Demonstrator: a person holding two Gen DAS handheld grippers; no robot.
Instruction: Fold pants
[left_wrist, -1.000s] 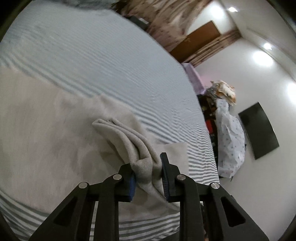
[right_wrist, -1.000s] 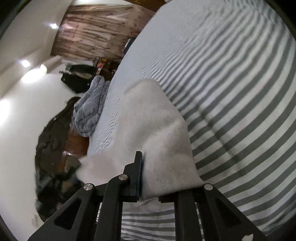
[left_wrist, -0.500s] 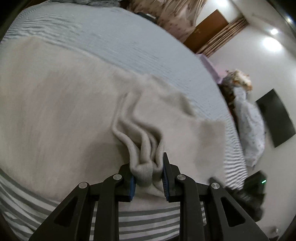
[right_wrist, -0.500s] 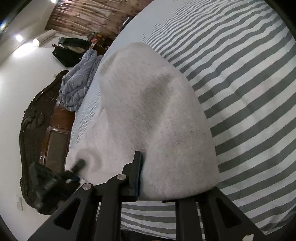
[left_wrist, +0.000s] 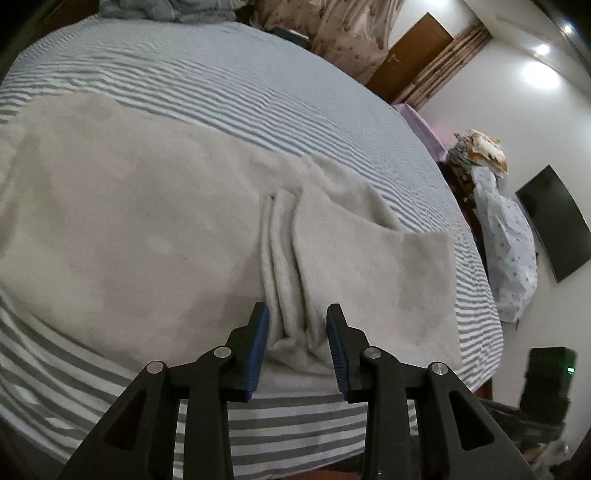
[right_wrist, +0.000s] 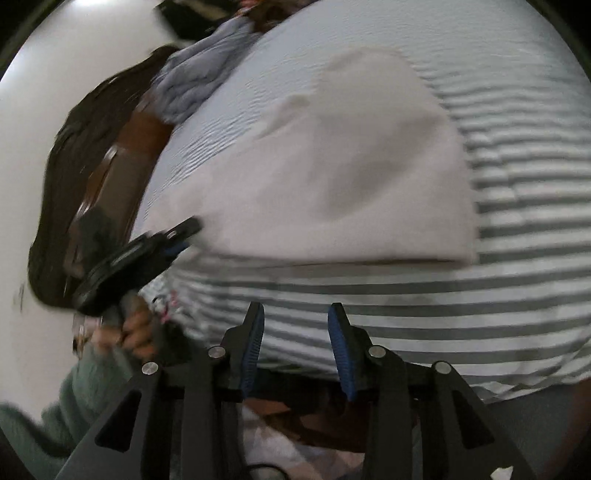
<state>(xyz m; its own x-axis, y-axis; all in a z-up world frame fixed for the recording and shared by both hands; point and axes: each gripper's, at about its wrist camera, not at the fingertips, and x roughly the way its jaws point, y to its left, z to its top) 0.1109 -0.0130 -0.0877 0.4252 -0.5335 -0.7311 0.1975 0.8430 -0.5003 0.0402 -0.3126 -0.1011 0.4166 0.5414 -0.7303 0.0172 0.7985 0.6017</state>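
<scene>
Left wrist: 1 pants (left_wrist: 155, 221), left tool (left_wrist: 297, 314) opening astride bunched folds; right tool (right_wrist: 295, 314) opening, empty

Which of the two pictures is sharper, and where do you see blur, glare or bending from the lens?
Left wrist view: sharp; the pants and bed stripes are crisp, ceiling lights glare white, and the fisheye bends the bed into a dome. Right wrist view: motion blur smears the pants, the headboard and the left gripper; the wall is washed out.
</scene>
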